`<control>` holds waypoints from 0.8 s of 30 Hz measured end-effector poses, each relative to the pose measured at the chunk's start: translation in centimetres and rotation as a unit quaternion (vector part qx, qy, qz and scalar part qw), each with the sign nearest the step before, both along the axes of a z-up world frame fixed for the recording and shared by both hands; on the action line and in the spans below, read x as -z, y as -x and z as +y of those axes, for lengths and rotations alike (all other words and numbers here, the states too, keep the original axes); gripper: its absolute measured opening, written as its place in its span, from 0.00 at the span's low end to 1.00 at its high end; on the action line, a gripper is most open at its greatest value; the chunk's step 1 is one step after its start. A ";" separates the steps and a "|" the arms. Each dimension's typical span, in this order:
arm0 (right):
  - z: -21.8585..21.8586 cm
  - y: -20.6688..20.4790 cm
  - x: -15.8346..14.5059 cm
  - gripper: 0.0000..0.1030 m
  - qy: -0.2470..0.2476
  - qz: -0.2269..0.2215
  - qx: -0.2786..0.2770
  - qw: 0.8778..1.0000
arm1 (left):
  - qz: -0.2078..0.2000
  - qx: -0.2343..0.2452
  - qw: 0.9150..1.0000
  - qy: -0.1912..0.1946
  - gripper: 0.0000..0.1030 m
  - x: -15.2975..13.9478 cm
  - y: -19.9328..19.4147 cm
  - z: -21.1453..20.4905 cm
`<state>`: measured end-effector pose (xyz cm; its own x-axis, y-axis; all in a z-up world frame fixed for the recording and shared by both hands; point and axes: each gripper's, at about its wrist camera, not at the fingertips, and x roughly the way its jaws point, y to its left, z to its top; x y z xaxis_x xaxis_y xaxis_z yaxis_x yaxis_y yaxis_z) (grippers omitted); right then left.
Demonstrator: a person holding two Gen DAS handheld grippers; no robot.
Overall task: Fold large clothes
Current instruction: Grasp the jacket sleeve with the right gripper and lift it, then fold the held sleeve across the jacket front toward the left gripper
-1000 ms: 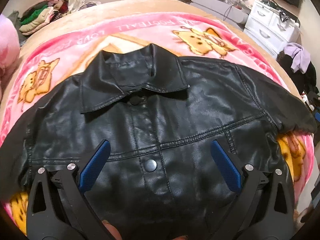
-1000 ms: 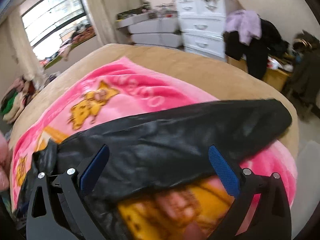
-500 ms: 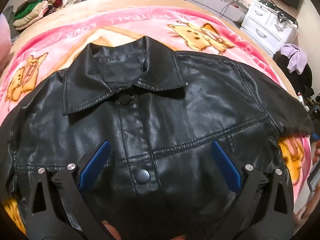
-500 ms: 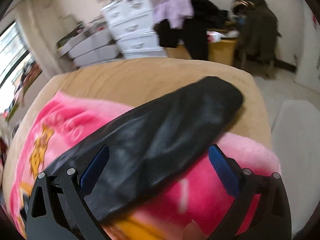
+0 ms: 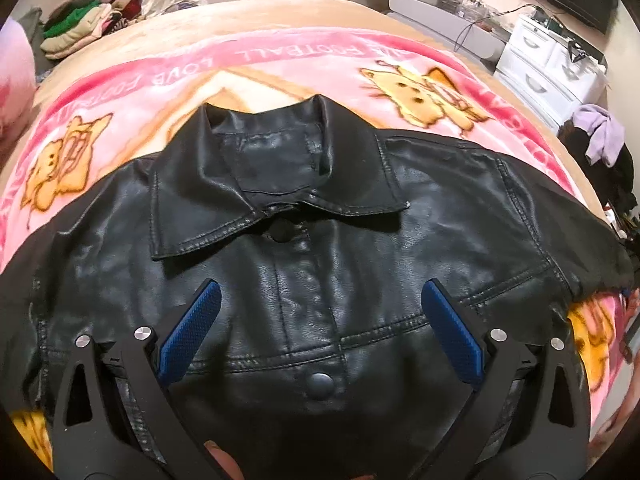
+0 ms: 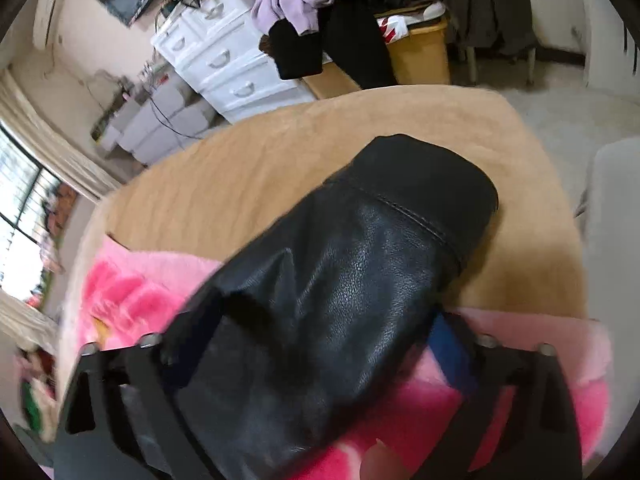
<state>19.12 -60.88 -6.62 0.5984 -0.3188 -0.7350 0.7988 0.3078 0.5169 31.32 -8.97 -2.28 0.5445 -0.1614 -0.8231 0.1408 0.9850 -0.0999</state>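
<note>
A black leather jacket lies front up and buttoned on a pink cartoon blanket on a bed, collar toward the far side. My left gripper is open and empty, hovering over the jacket's chest. In the right wrist view the jacket's right sleeve lies across the blanket onto the tan bedcover, cuff at the far end. My right gripper is open, its fingers on either side of the sleeve; the sleeve hides the left fingertip.
White drawers and draped clothes stand to the right of the bed. A pile of folded clothes sits at the far left. In the right wrist view the bed's corner drops to the floor, with a yellow box beyond.
My right gripper has swung right and dropped down over the sleeve, which now lies between its fingers. My left gripper has shifted slightly over the jacket's chest.
</note>
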 end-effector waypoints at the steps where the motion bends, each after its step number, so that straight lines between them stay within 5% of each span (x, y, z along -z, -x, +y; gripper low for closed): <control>1: -0.3 -0.1 0.1 0.53 -0.005 -0.011 -0.001 1.000 | -0.003 -0.001 1.000 0.000 0.91 -0.2 0.1 0.0; 2: -0.7 -0.1 0.3 0.38 -0.013 -0.026 -0.002 1.000 | -0.004 0.001 1.000 0.003 0.91 -0.4 0.1 0.0; 7: -0.5 -0.2 -0.1 0.15 -0.021 -0.084 -0.022 0.996 | -0.008 0.006 1.000 0.015 0.91 -1.1 0.4 0.1; 13: 2.7 -0.9 -6.0 0.08 0.040 -0.181 -0.104 0.977 | 0.003 0.001 0.999 0.038 0.91 -2.2 0.6 0.8; 24: 14.9 -3.1 -16.0 0.07 0.166 -0.274 -0.292 0.901 | -0.008 -0.038 0.992 0.116 0.91 -6.6 1.4 7.0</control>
